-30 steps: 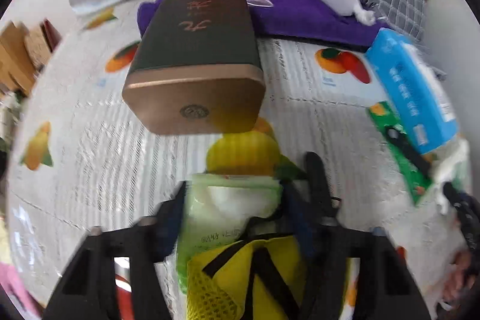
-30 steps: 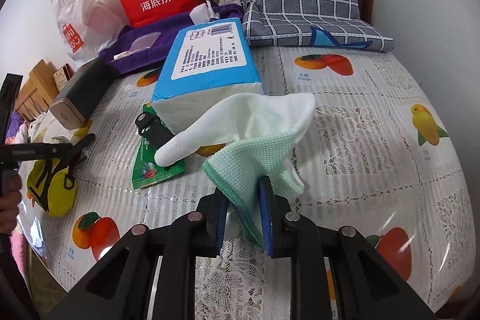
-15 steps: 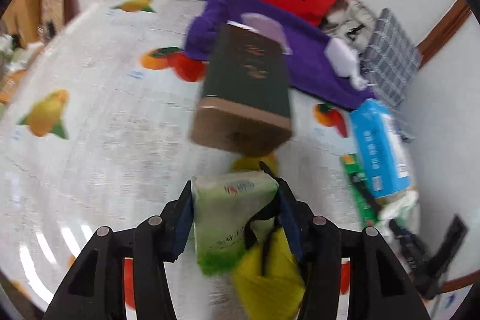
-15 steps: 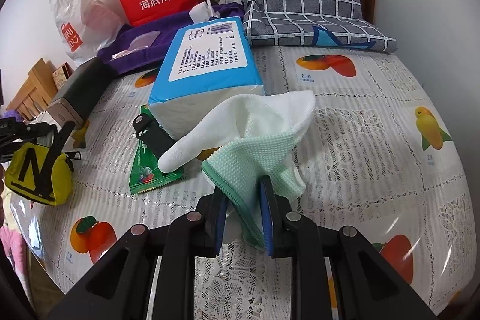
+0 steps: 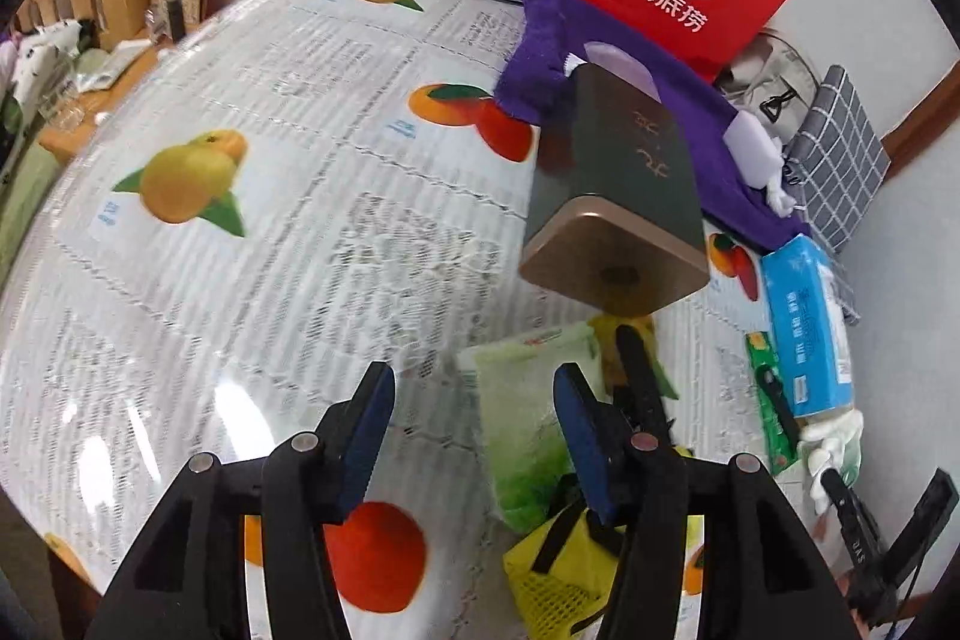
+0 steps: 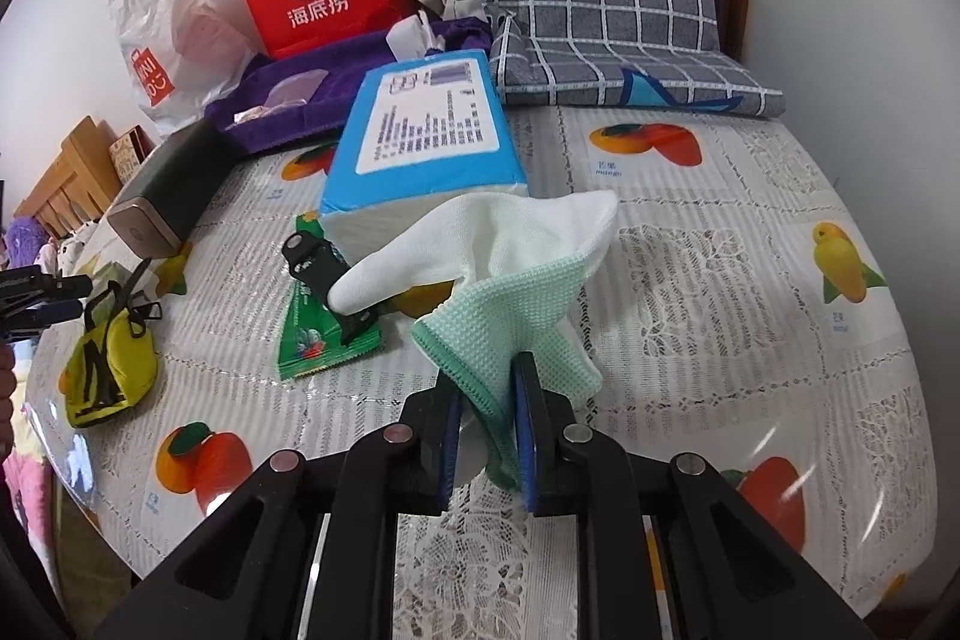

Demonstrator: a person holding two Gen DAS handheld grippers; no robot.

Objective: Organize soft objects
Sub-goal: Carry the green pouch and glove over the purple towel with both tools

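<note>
At the bottom centre of the right wrist view, the right gripper [image 6: 487, 421] pinches a green-and-white glove [image 6: 516, 280], which drapes up to mid-frame over the fruit-print tablecloth [image 6: 720, 292]. In the left wrist view, the left gripper [image 5: 471, 421] stands wide, holding nothing; a yellow pouch [image 5: 555, 571] and green tissue pack [image 5: 528, 400] lie lower right, a dark box [image 5: 618, 196] beyond
</note>
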